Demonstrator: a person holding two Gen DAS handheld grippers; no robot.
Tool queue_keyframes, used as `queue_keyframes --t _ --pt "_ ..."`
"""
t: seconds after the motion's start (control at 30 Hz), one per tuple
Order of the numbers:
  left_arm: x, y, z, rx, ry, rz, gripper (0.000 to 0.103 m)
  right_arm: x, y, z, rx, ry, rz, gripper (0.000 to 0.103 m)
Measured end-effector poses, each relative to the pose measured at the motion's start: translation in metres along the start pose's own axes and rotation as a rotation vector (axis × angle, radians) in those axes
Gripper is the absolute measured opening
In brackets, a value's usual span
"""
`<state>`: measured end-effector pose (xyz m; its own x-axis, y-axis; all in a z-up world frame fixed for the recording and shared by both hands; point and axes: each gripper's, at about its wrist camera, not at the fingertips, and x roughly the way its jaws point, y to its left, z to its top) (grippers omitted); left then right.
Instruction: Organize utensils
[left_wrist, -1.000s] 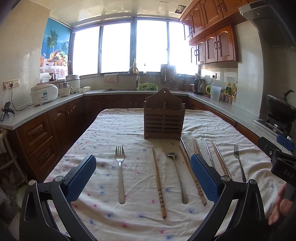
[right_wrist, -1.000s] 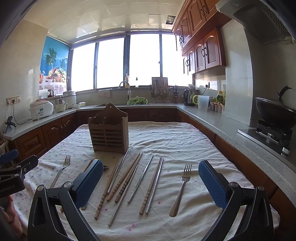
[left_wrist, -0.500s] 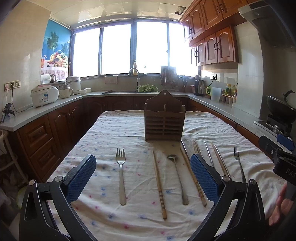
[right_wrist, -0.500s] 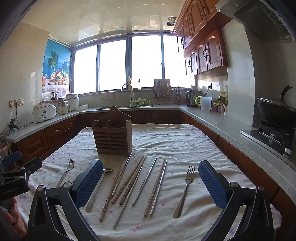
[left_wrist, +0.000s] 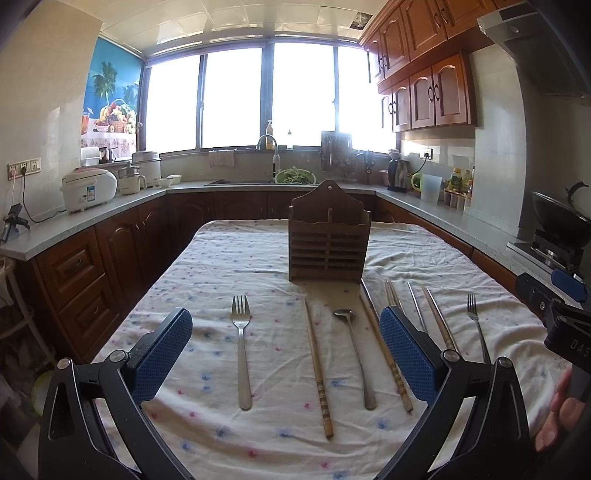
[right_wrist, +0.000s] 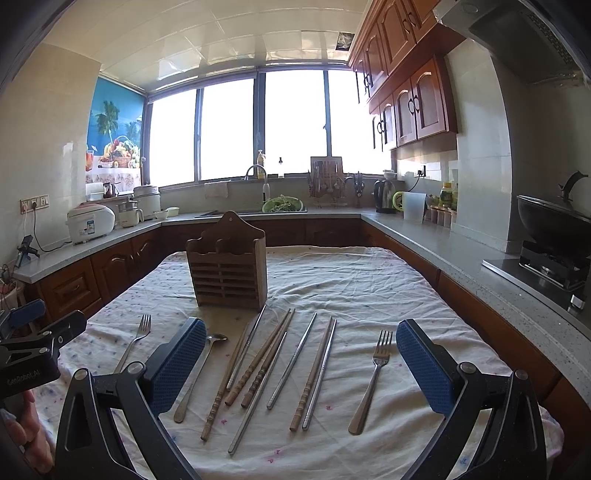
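Above tablecloth (right_wrist: 369, 288), both grippers (left_wrist: 286, 354) (right_wrist: 301, 363) spread, holder (right_wrist: 229, 273) beyond.

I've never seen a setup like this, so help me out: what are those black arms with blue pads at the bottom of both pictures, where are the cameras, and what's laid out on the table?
Those are hand-held grippers, one in each of a person's hands, with no robot arm. Each carries a wide-angle camera looking along its two blue-padded fingers. One picture comes from the left gripper, the other from the right gripper. Both are open and hold nothing.

A flowered tablecloth covers the table. On it stands a wooden utensil holder, apparently empty. In front of it lie a fork on the left, a spoon, wooden and metal chopsticks and a second fork on the right. A hand shows at the left view's edge.
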<state>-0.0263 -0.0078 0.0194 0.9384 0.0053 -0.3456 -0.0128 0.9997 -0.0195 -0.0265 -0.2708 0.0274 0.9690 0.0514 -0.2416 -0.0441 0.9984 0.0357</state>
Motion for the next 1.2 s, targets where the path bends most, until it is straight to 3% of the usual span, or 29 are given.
queue_keyframes --t 0.53,0.8,1.13,1.2 --pt "0.011 0.002 0.000 -0.015 0.030 -0.021 0.103 0.006 0.001 -0.002 0.002 0.024 0.005 0.103" --pt "0.035 0.014 0.001 -0.072 0.116 -0.052 0.103 0.020 -0.007 0.001 0.017 0.074 0.034 0.103" --pt "0.082 0.012 0.010 -0.037 0.240 -0.066 0.100 0.064 -0.022 0.003 0.094 0.192 0.091 0.102" --pt "0.094 0.010 0.010 -0.026 0.270 -0.072 0.097 0.076 -0.024 0.003 0.106 0.223 0.101 0.097"
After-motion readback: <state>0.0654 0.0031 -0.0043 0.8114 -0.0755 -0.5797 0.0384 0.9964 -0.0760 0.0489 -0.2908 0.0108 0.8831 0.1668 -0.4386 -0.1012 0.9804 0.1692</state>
